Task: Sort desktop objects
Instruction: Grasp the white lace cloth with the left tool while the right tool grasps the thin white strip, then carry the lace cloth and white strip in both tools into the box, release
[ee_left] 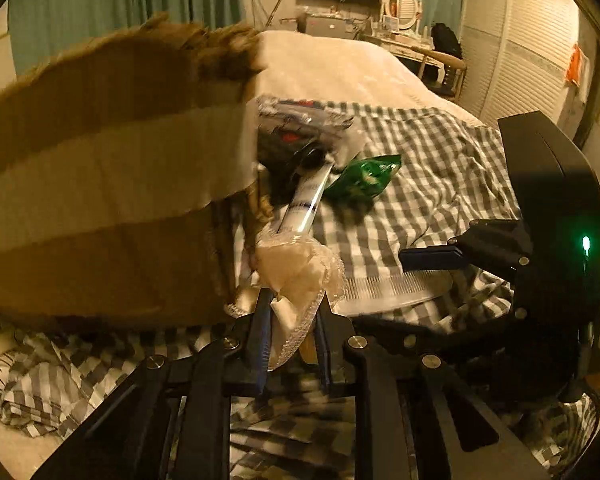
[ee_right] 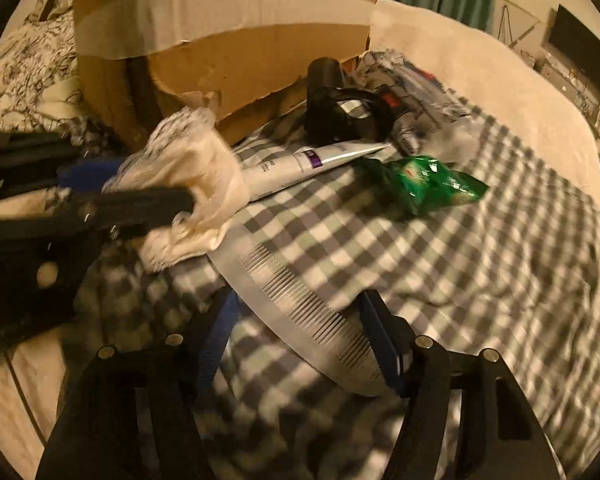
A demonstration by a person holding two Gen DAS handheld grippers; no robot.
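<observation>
Pinching a crumpled cream lace cloth (ee_left: 296,280) between its fingers, the left gripper (ee_left: 290,320) is holding it up beside the taped cardboard box (ee_left: 112,184) on its left. Just ahead of that gripper, a white tube (ee_left: 304,204), a black device (ee_left: 288,148) and a green packet (ee_left: 364,178) are lying on the checked blanket (ee_left: 440,160). Right gripper (ee_right: 300,320) is hovering with its fingers spread, straddling a white comb (ee_right: 300,312) that is lying on the blanket between them.
</observation>
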